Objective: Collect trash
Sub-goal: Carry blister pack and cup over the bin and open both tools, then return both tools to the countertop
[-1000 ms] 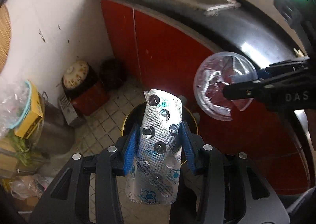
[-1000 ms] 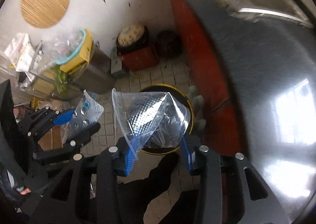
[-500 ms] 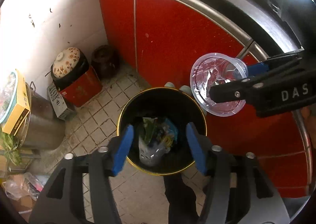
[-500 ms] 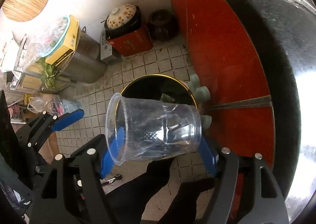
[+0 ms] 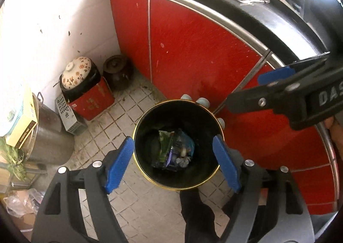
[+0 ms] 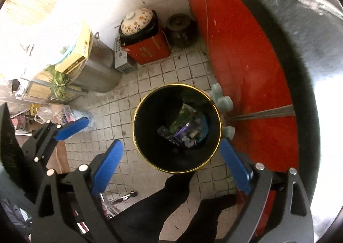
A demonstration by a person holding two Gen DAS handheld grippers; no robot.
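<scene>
A black trash bin with a gold rim point(image 5: 137, 153) point(image 6: 137, 148) stands on the tiled floor against the red cabinet. Wrappers and other trash point(image 5: 174, 149) point(image 6: 185, 128) lie at its bottom. My left gripper point(image 5: 172, 157) hangs above the bin, its jaws opening with nothing between the blue pads. My right gripper point(image 6: 171, 159) is also over the bin, jaws opening and bare. In the left wrist view the right gripper's fingers point(image 5: 276, 73) reach in from the right. The left gripper's fingers point(image 6: 71, 125) show at the left of the right wrist view.
Red cabinet doors point(image 5: 193, 45) under a dark counter run behind the bin. A floral-lidded pot on a red box point(image 5: 85, 90), a brown jar point(image 5: 116, 71) and a steel pot point(image 5: 49, 135) crowd the corner. A person's dark trouser leg point(image 6: 171, 200) stands beside the bin.
The left gripper let go of the blister pack and the right gripper let go of the clear plastic cup; both are gone from the jaws, which now stand wider over the bin.
</scene>
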